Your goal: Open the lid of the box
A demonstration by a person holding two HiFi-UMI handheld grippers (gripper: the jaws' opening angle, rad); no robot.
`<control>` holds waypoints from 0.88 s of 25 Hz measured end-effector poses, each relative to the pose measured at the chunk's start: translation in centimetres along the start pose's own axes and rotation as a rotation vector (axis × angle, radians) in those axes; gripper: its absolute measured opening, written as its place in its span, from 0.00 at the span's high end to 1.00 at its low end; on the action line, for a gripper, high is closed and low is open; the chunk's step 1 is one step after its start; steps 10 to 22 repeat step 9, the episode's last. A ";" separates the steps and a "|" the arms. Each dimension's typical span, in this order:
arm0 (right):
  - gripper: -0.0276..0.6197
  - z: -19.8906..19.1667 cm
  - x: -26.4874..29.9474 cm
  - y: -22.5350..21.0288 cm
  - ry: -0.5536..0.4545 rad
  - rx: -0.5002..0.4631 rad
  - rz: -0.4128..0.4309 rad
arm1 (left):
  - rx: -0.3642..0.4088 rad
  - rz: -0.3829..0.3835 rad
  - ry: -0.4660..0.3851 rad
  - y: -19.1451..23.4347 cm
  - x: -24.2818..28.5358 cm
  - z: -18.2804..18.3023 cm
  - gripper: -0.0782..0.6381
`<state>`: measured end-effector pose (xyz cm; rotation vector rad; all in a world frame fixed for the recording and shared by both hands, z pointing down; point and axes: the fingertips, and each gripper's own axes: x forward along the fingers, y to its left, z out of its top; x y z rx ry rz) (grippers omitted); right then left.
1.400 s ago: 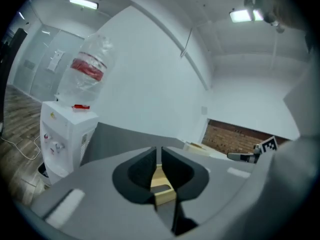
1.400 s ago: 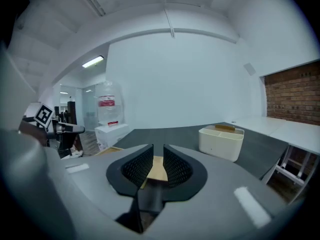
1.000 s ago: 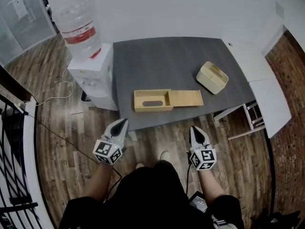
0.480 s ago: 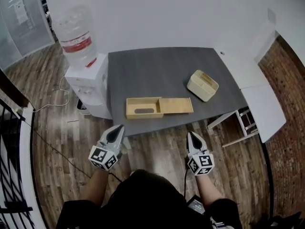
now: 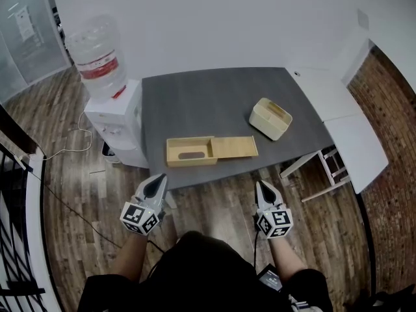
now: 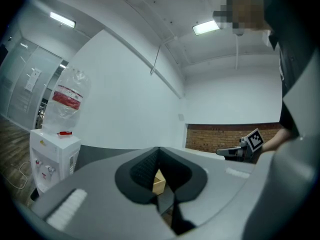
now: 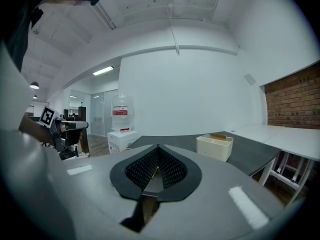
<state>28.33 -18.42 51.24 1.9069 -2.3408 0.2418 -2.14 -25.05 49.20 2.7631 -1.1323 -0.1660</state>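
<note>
Looking down in the head view, we see one dark grey desk [image 5: 227, 90] on plank flooring [image 5: 78, 194]; one flat wooden box [image 5: 190, 151] lies at its front edge, lid [image 5: 235, 147] slid rightwards, one rounded cream container [image 5: 270, 117] near the right edge. Our left gripper [image 5: 155, 186] and right gripper [image 5: 265, 190] hang short of the desk. The left gripper view shows jaws pressed together, empty; the right gripper view, the same
</note>
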 end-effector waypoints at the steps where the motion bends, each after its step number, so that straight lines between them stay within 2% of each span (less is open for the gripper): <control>1: 0.95 0.0 0.0 -0.2 0.001 0.000 -0.002 | -0.002 0.001 -0.003 0.0 0.1 0.1 0.89; 22: 0.95 0.3 0.6 -0.7 0.001 0.001 0.000 | -0.012 0.005 -0.004 0.2 0.6 0.0 0.89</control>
